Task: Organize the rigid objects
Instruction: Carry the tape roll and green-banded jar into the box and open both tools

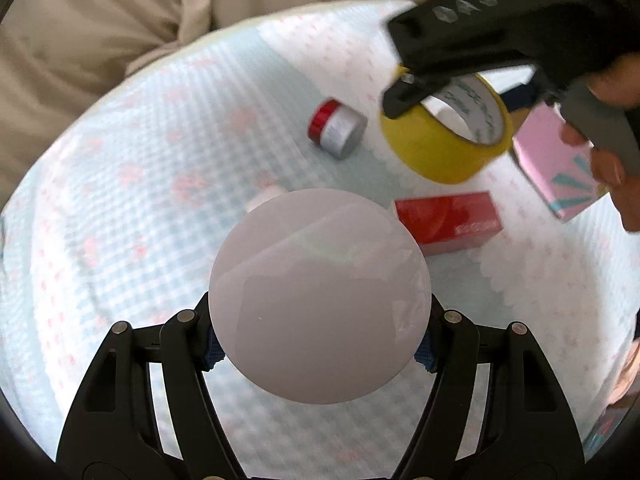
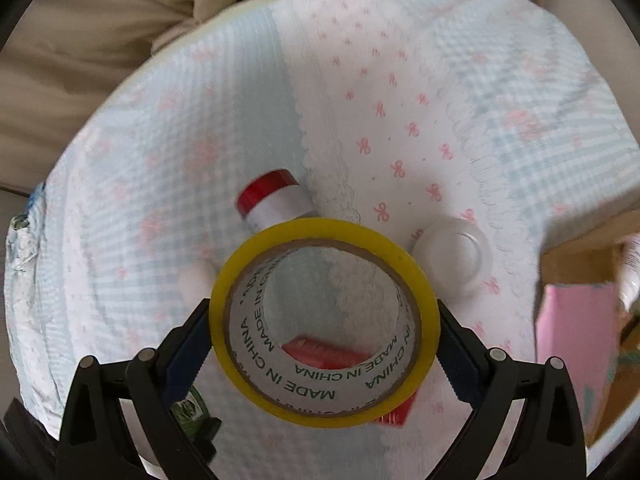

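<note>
In the left wrist view my left gripper (image 1: 320,344) is shut on a frosted white round object (image 1: 320,296), its blue pads (image 1: 214,350) pressing both sides, raised above the patterned bedspread (image 1: 140,200). My right gripper (image 2: 324,332) is shut on a yellow tape roll (image 2: 248,256), held flat across its width; the roll reads "MADE IN CHINA" inside. The left wrist view shows that same tape roll (image 1: 432,152) hanging from the right gripper (image 1: 404,92) at the upper right. A red-capped silver jar (image 1: 338,128) (image 2: 276,200) lies on its side on the bedspread.
A red box (image 1: 448,220) lies near the tape and shows through the roll's hole (image 2: 320,350). A pink box (image 1: 560,168) (image 2: 572,328) stands at the right beside a cardboard box (image 2: 580,264). A clear round container (image 2: 452,254) rests on the cloth. Beige bedding (image 1: 80,40) lies beyond.
</note>
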A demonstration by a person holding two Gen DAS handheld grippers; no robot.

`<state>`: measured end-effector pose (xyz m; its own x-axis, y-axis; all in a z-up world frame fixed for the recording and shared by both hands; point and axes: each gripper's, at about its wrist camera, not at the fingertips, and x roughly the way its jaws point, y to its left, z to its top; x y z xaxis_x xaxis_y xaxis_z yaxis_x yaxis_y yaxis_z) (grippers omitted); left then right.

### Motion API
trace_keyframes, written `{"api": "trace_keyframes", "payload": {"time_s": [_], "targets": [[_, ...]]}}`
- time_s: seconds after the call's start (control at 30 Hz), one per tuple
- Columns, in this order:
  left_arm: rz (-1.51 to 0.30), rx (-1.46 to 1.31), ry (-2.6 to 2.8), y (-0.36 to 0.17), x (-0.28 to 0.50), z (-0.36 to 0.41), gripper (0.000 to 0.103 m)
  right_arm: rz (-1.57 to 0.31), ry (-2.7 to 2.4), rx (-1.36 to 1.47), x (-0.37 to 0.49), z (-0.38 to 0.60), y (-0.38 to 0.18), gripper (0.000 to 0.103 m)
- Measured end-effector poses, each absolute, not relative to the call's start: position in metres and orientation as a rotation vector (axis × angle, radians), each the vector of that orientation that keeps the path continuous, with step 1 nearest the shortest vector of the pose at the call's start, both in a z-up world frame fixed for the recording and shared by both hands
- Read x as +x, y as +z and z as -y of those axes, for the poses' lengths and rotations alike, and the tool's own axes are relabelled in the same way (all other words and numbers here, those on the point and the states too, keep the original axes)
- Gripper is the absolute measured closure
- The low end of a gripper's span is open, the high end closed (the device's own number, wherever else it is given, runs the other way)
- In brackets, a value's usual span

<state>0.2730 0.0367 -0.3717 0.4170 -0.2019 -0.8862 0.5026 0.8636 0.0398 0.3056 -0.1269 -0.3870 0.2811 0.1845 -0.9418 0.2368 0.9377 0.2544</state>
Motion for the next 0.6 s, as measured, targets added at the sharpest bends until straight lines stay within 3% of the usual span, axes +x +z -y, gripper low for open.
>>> {"api": "trace_keyframes", "payload": {"time_s": [0.33,0.6], "targets": [[-0.971,0.288,-0.456,-0.247,0.219,-0.045,0.035,-1.192,-0.029,0.386,0.225,0.133,-0.269,0.004],[-0.901,0.240,-0.481,-0.180,0.186,-0.024,0.035,-1.098,-0.075,0.425,0.142,0.167,-0.189,0.004]]}}
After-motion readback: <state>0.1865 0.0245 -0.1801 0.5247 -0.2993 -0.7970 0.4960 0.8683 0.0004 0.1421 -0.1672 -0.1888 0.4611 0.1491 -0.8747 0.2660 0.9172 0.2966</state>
